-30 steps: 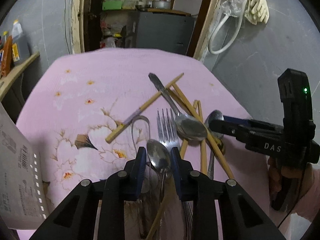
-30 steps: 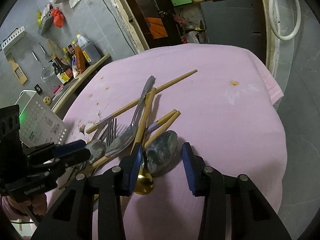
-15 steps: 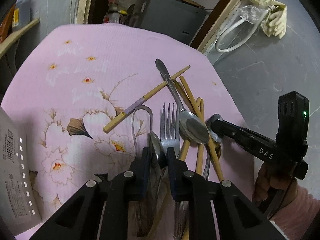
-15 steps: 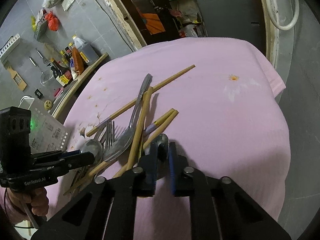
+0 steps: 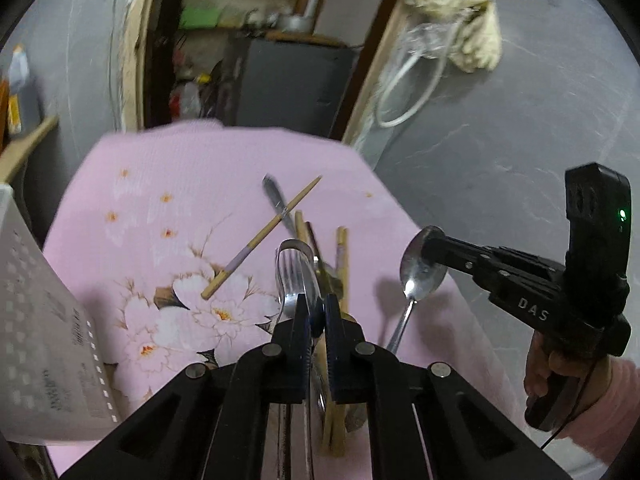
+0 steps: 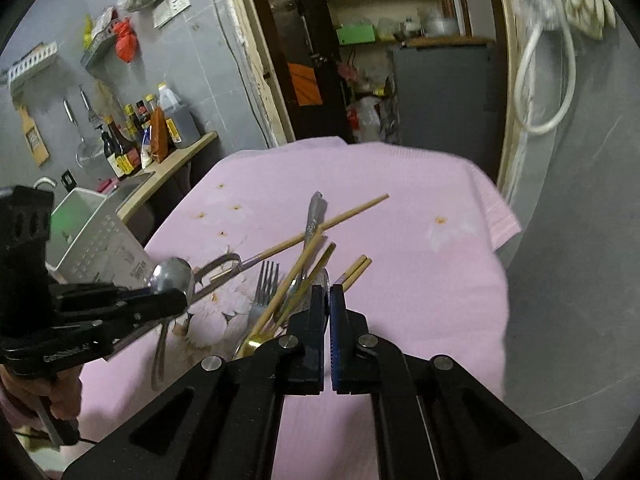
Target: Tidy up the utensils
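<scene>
Your L gripper (image 5: pixel 318 314) points down-forward, jaws closed on a spoon (image 6: pixel 172 276) bowl, handle hanging clear of the cloth (image 5: pixel 168 168); your R gripper (image 5: pixel 430 238) likewise angled down, pinching a second spoon (image 5: pixel 422 272) by the bowl, lifted off the pile; both have just been closing. White perforated bin (image 6: pixel 96 236) stands at cloth's L edge, contents not visible. Fork (image 6: pixel 266 286), knife (image 6: pixel 314 210), chopsticks (image 6: pixel 348 212) lie heaped mid-cloth; far half and R side of cloth bare.
</scene>
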A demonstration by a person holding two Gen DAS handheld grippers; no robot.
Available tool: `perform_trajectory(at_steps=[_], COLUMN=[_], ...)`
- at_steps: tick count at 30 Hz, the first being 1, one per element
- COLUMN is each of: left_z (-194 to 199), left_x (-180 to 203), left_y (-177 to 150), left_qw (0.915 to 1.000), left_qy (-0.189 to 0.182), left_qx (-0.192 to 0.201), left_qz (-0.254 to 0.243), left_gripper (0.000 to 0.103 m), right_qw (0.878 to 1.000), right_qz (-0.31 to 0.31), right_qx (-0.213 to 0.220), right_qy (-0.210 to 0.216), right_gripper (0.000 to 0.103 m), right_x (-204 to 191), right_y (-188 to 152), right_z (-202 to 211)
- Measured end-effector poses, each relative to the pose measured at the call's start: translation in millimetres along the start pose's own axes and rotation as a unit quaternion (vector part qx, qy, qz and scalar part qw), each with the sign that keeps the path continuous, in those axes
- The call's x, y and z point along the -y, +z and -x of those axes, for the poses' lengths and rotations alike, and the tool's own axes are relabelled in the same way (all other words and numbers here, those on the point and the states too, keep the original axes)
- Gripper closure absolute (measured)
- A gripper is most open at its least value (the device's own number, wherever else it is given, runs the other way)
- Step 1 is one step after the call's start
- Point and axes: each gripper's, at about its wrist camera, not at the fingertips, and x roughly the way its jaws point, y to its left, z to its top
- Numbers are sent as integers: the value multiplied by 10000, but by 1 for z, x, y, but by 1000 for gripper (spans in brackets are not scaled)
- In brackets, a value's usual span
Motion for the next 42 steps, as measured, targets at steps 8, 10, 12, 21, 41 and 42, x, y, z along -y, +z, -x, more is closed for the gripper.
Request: perform_trajectory(at_steps=[8,10,12,21,41,42], left_z=[26,21,12,-19,-5,-7], left_x=[11,13,12,-5,-12,-12], left_y=[-11,-14,-17,-28,-45,-46], left_qw=[9984,9986,9991,9993,9991,9990], left_qy=[-231,-180,-162,-255,-172,-166], left_qx=[274,96,-101,-282,9,3], left_qz=[-433,-478,-366,-16,-397,-421], left_gripper=[96,96,96,96,96,96], right_qw=[9990,9986,9982,9967,9961,9961], right_qz=[19,-26,-109,-474,365,378], right_qx=[192,200,203,228,487,474], right_qy=[-397,-480,-556,-618,-643,-642], right_gripper=[101,101,101,101,101,101], right_x=[-19,-19,-17,-6,-61,-62], right_y=[-2,-8,-13,-22,8,8], right_z=[38,43,46,48,76,77])
